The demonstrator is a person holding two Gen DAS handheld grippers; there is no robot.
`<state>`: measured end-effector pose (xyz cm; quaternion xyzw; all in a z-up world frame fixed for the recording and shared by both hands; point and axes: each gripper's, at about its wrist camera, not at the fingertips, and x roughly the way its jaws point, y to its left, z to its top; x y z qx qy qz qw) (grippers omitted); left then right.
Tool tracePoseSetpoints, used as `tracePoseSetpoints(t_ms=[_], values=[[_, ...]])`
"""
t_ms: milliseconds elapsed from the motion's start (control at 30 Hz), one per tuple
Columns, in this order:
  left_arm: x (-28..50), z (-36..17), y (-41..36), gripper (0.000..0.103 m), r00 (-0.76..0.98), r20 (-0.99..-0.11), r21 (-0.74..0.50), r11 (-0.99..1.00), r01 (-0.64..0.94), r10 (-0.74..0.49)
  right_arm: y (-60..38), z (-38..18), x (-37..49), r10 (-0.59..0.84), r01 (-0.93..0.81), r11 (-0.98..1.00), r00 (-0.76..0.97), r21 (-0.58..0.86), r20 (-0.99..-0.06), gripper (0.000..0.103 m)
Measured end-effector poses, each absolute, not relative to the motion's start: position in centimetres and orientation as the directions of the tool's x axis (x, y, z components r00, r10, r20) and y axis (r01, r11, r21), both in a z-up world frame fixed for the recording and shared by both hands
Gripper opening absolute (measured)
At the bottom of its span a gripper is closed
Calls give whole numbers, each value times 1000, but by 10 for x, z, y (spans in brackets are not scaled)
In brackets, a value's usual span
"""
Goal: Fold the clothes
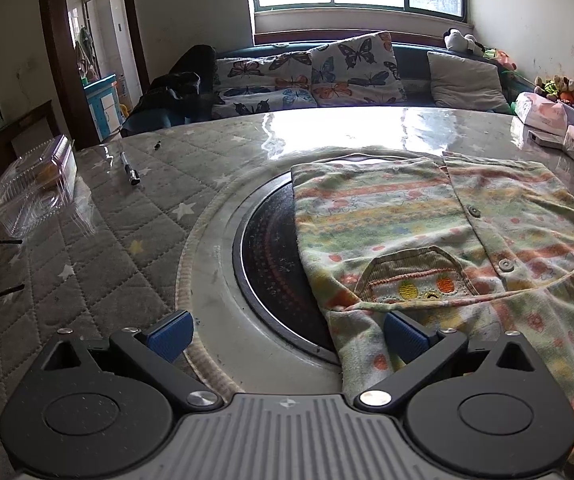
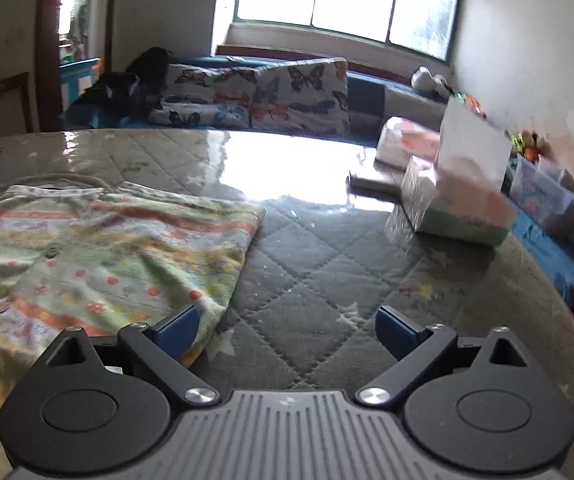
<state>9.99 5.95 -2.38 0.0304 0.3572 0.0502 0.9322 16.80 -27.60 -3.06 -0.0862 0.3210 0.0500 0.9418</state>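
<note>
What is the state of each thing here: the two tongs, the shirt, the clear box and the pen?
Left tongs: open, holding nothing, at the shirt's edge.
Right tongs: open, holding nothing, at the shirt's other edge.
Shirt: lying on the table, buttoned, partly over the round burner.
Clear box: lid shut.
Pen: lying flat, its cap off and apart.

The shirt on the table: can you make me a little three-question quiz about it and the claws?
1. True or false: the left claw is shut on the shirt.
2. The shirt partly covers which thing? A) the round dark plate B) the pen C) the tissue box
3. Fill in: the pocket shows an embroidered yellow ____.

Key: 1 false, both claws are open, the right claw too. 2 A. 3 pineapple.
</note>
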Motion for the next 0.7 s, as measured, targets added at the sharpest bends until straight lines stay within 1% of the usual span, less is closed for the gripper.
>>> tracePoseSetpoints(t_ms=[67,200,433,567,667,700], values=[[94,-21,59,103,745,-659,94,994,-62,109,-276,-25,157,63,-179,975,791,-131,-609,97],[66,-12,49,103,757,-651,84,996,10,47,-268,-13,120,141,-283,947,789,-151,-597,97],[8,6,28,103,744,-656,-15,987,159,-129,-256,-5,67,234,-407,895,778,-183,-583,97],[-10,7,15,101,699,-687,-74,976,205,-199,-252,-6,39,256,-456,862,768,-221,-587,95],[-15,4,11,93,665,-706,-125,967,223,-244,-251,-7,25,267,-479,846,761,-236,-591,94],[-16,1,9,88,648,-716,-142,963,230,-260,-251,-8,20,271,-490,838,756,-240,-596,93]])
